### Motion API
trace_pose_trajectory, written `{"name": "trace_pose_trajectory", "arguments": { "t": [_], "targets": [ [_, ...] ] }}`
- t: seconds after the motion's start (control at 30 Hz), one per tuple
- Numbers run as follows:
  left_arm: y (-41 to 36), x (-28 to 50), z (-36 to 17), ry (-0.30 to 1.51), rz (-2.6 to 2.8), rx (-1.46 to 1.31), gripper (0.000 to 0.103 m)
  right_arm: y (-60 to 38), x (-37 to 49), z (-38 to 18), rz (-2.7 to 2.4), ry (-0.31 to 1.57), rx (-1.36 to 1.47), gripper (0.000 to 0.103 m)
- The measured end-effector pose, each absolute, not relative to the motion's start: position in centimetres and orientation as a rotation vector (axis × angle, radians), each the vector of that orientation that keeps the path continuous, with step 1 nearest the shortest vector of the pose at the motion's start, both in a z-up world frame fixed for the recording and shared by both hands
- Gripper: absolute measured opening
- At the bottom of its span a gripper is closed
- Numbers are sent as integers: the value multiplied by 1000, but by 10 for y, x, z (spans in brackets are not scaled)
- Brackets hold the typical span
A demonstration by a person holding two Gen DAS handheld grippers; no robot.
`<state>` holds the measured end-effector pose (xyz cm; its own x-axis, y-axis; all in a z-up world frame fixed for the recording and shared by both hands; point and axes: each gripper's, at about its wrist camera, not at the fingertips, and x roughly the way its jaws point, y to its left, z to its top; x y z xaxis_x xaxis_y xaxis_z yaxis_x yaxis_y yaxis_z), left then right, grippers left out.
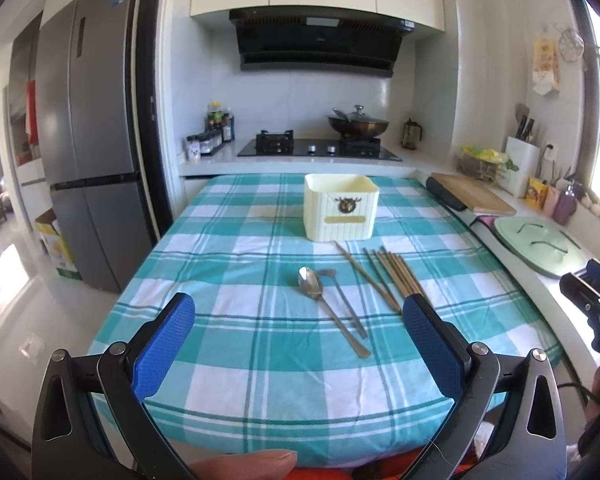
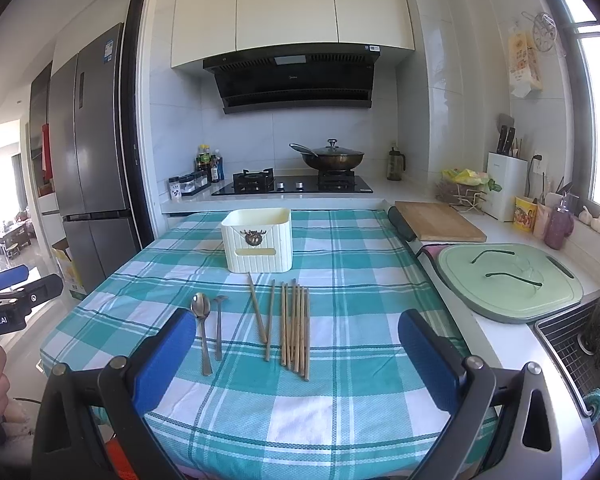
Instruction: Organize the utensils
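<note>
A table covered with a teal-and-white checked cloth (image 2: pixel 340 420) carried all the utensils, and both hand-held grippers hung above its near edge with nothing between their fingers. The left gripper (image 1: pixel 298 322) had its blue-padded jaws spread wide apart over the near left part of the cloth, and the right gripper (image 2: pixel 296 338) likewise stood wide apart over the near middle. A cream ribbed plastic holder box (image 2: pixel 258 240) with a small dark deer emblem on its front stood upright toward the far edge of the table, its top open. Just in front of it, a large silver metal spoon (image 2: pixel 202 328) and a smaller silver metal spoon (image 2: pixel 219 326) lay side by side, bowls toward the far edge, handles toward the near edge. To their right lay two brown wooden chopsticks (image 2: pixel 262 316) crossing near their lower ends, one reaching almost to the box. Further right, a tight bundle of brown wooden chopsticks (image 2: pixel 296 328) lay parallel, touching one another. Beyond the right edge of the table a pale green cutting board (image 2: pixel 508 276) rested on the white counter, and a wooden cutting board (image 2: pixel 440 222) lay behind it
</note>
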<state>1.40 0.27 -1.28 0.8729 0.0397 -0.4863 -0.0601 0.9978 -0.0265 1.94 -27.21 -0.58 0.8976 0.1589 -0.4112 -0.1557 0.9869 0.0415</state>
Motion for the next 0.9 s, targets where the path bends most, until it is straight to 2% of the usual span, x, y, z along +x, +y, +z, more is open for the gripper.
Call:
{"name": "trace_pose_trajectory", "arguments": {
  "t": [0.9],
  "targets": [
    [-2,29,-24,550,67,-30,103,-275,23,-11,156,429,18,103]
  ]
}}
